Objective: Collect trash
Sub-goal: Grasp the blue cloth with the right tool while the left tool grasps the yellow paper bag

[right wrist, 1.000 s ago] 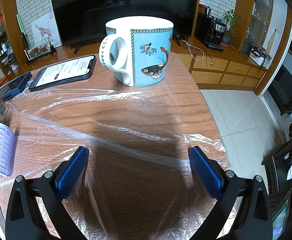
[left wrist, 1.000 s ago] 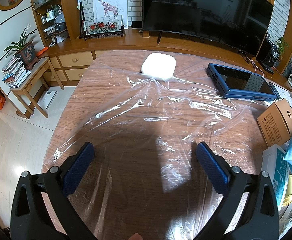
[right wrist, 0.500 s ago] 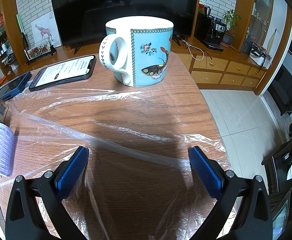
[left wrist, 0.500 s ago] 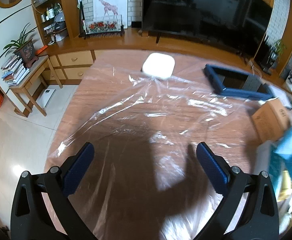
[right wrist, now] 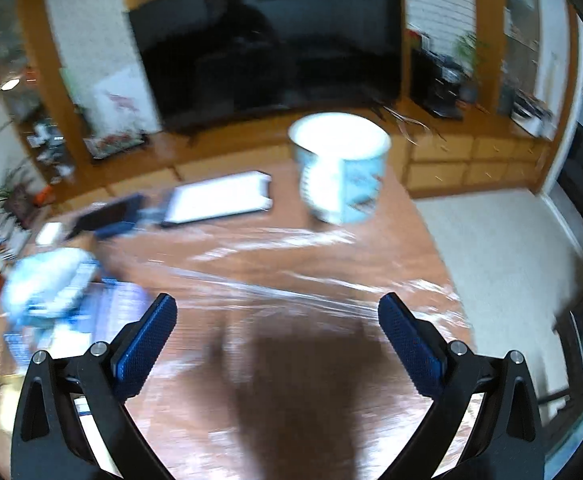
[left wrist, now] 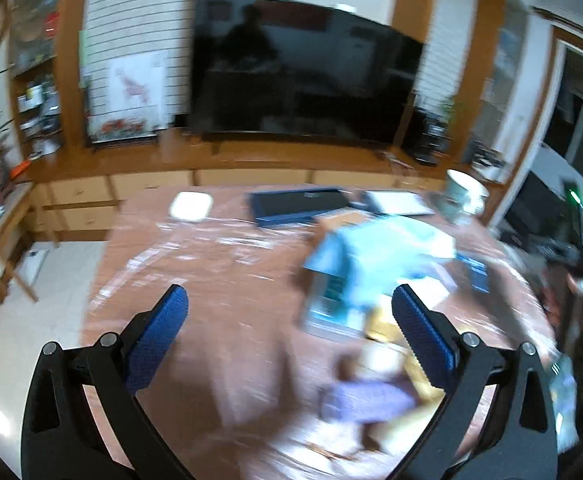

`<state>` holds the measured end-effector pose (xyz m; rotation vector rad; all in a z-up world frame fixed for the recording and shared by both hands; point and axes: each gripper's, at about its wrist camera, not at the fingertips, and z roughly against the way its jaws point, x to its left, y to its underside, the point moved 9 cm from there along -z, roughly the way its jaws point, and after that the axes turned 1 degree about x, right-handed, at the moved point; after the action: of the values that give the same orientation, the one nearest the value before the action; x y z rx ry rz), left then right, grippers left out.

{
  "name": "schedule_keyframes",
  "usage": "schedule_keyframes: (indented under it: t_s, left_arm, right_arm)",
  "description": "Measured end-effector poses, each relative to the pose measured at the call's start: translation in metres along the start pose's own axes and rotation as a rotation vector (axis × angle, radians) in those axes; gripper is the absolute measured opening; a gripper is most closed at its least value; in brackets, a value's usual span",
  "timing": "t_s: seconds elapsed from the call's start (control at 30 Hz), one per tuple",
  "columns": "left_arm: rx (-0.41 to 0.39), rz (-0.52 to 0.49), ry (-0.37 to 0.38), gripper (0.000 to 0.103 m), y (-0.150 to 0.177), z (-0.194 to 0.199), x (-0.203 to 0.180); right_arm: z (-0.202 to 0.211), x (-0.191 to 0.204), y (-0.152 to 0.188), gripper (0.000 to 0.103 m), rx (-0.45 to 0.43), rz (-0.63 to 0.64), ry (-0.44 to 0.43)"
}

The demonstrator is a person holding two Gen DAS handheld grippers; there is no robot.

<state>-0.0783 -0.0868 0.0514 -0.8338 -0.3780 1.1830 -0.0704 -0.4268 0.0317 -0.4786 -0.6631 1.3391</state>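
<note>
Left claw point(left wrist: 289, 312) and right claw point(right wrist: 277, 322), both spread wide and holding nothing, above the crinkled clear plastic film point(right wrist: 291, 276) covering the brown wooden bench point(right wrist: 275, 364).

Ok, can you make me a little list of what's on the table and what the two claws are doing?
left claw: open, holding nothing
right claw: open, holding nothing
table: wooden, covered by clear plastic sheet
mug: blue and white, upright
phone: lying flat, screen lit
blue tablet: lying flat
picture: blurry
</note>
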Motion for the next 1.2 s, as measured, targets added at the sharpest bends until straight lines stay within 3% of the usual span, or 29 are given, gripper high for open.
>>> schedule_keyframes:
  t_s: [0.17, 0.3, 0.53, 0.9, 1.1, 1.2]
  left_arm:
    - [0.046, -0.090, 0.116, 0.101, 0.025, -0.001, -0.060]
    - [0.103, -0.169, 0.149, 0.101, 0.052, -0.013, -0.096]
    - [0.147, -0.210, 0.151, 0.101, 0.064, -0.038, -0.115]
    - [0.157, -0.283, 0.127, 0.101, 0.073, -0.048, -0.125]
    - [0.134, -0.301, 0.115, 0.101, 0.070, -0.042, -0.127]
    - [0.140, -0.303, 0.118, 0.090, 0.071, -0.042, -0.127]
  right_arm:
    - [0.014, 0.061, -0.010, 0.099, -0.004, 0.067, -0.136]
    - [0.000, 0.118, -0.012, 0.099, 0.038, 0.168, -0.188]
    - [-0.035, 0.185, -0.003, 0.099, 0.155, 0.251, -0.283]
    - [-0.066, 0.221, 0.003, 0.099, 0.234, 0.384, -0.232]
    - [-0.055, 0.221, -0.002, 0.099, 0.192, 0.426, -0.205]
    - [-0.040, 0.227, -0.002, 0.099, 0.163, 0.459, -0.236]
